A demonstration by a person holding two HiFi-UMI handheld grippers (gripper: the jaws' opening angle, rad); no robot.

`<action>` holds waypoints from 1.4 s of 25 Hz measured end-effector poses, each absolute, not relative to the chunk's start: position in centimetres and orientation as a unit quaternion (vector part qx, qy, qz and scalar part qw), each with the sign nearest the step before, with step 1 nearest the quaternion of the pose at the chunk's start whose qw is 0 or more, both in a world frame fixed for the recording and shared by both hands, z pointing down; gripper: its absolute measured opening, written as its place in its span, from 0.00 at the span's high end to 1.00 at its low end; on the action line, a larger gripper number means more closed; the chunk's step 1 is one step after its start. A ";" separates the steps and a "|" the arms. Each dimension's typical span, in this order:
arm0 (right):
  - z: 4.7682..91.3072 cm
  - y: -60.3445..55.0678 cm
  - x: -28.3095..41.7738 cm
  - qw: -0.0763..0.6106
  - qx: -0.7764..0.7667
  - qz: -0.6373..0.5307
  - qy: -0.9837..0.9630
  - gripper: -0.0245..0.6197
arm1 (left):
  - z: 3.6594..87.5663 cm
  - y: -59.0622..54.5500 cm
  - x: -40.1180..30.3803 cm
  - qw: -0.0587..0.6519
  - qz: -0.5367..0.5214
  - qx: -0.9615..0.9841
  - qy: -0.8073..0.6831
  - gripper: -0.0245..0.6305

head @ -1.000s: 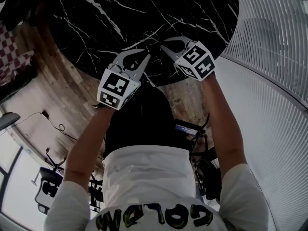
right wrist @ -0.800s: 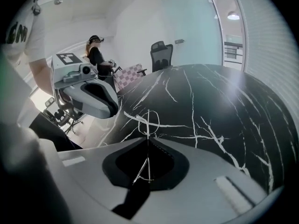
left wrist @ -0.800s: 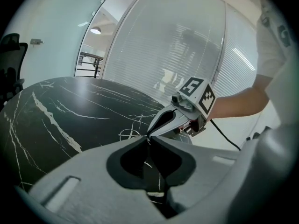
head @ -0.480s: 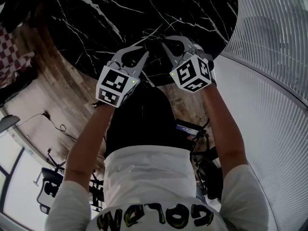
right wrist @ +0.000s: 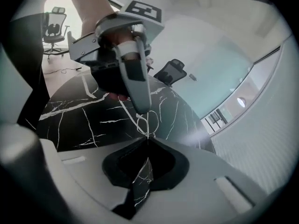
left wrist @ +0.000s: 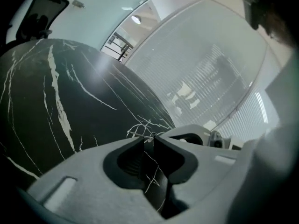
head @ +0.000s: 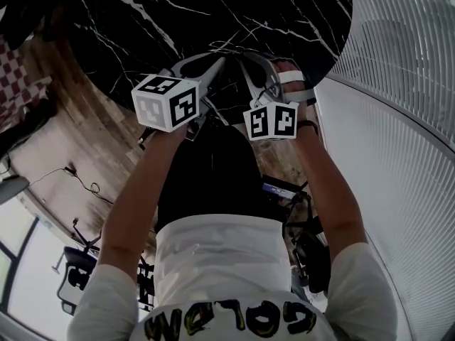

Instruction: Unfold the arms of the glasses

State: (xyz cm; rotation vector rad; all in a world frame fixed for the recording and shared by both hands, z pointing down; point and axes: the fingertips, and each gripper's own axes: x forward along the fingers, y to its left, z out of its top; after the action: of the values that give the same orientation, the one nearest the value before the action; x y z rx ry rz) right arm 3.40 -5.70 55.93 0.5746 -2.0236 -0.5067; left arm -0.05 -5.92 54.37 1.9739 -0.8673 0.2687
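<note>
The glasses [right wrist: 144, 122] are thin pale wire and show as a small loop over the black marble table [head: 213, 13]. My right gripper [right wrist: 147, 139] is shut on that wire at its jaw tips. The left gripper [right wrist: 141, 107] comes in from above, its tip at the top of the loop. In the left gripper view a bit of wire [left wrist: 140, 133] lies at the tips of the left gripper [left wrist: 153, 136]. Its jaws are opening, with a narrow gap between them. From the head view both grippers [head: 217, 62] [head: 245, 64] meet tip to tip near the table's near edge; the glasses hardly show there.
The round table's edge runs just below the grippers. A curved glass wall with blinds [head: 398, 84] stands to the right, and wooden floor [head: 85, 133] lies to the left. Office chairs [right wrist: 56, 22] [right wrist: 170, 71] stand beyond the table.
Both grippers have rolled, so their marker cubes show other faces. The left gripper has shifted right and up, and its tips now sit against the right gripper's tips.
</note>
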 end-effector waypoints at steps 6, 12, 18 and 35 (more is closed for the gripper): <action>56.3 -5.5 3.6 0.473 0.241 -0.251 -0.809 0.95 | 55.7 -6.7 0.0 0.551 0.074 0.752 -0.354 0.86; 55.9 -5.6 3.5 0.473 0.250 -0.299 -0.790 0.95 | 56.0 -6.8 0.1 0.620 0.019 0.708 -0.338 0.86; 55.8 -5.5 3.6 0.474 0.250 -0.311 -0.785 0.95 | 56.0 -7.4 0.0 0.639 -0.007 0.691 -0.338 0.86; 57.3 -5.0 3.9 0.481 0.243 -0.290 -0.791 0.90 | 56.7 -7.7 0.4 0.668 -0.029 0.659 -0.345 0.96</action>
State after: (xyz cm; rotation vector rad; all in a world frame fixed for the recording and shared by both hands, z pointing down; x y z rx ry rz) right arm 3.86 -5.02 57.30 0.5925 -1.9302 -0.7063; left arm 0.44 -7.70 56.68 1.4871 -0.7777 -0.0654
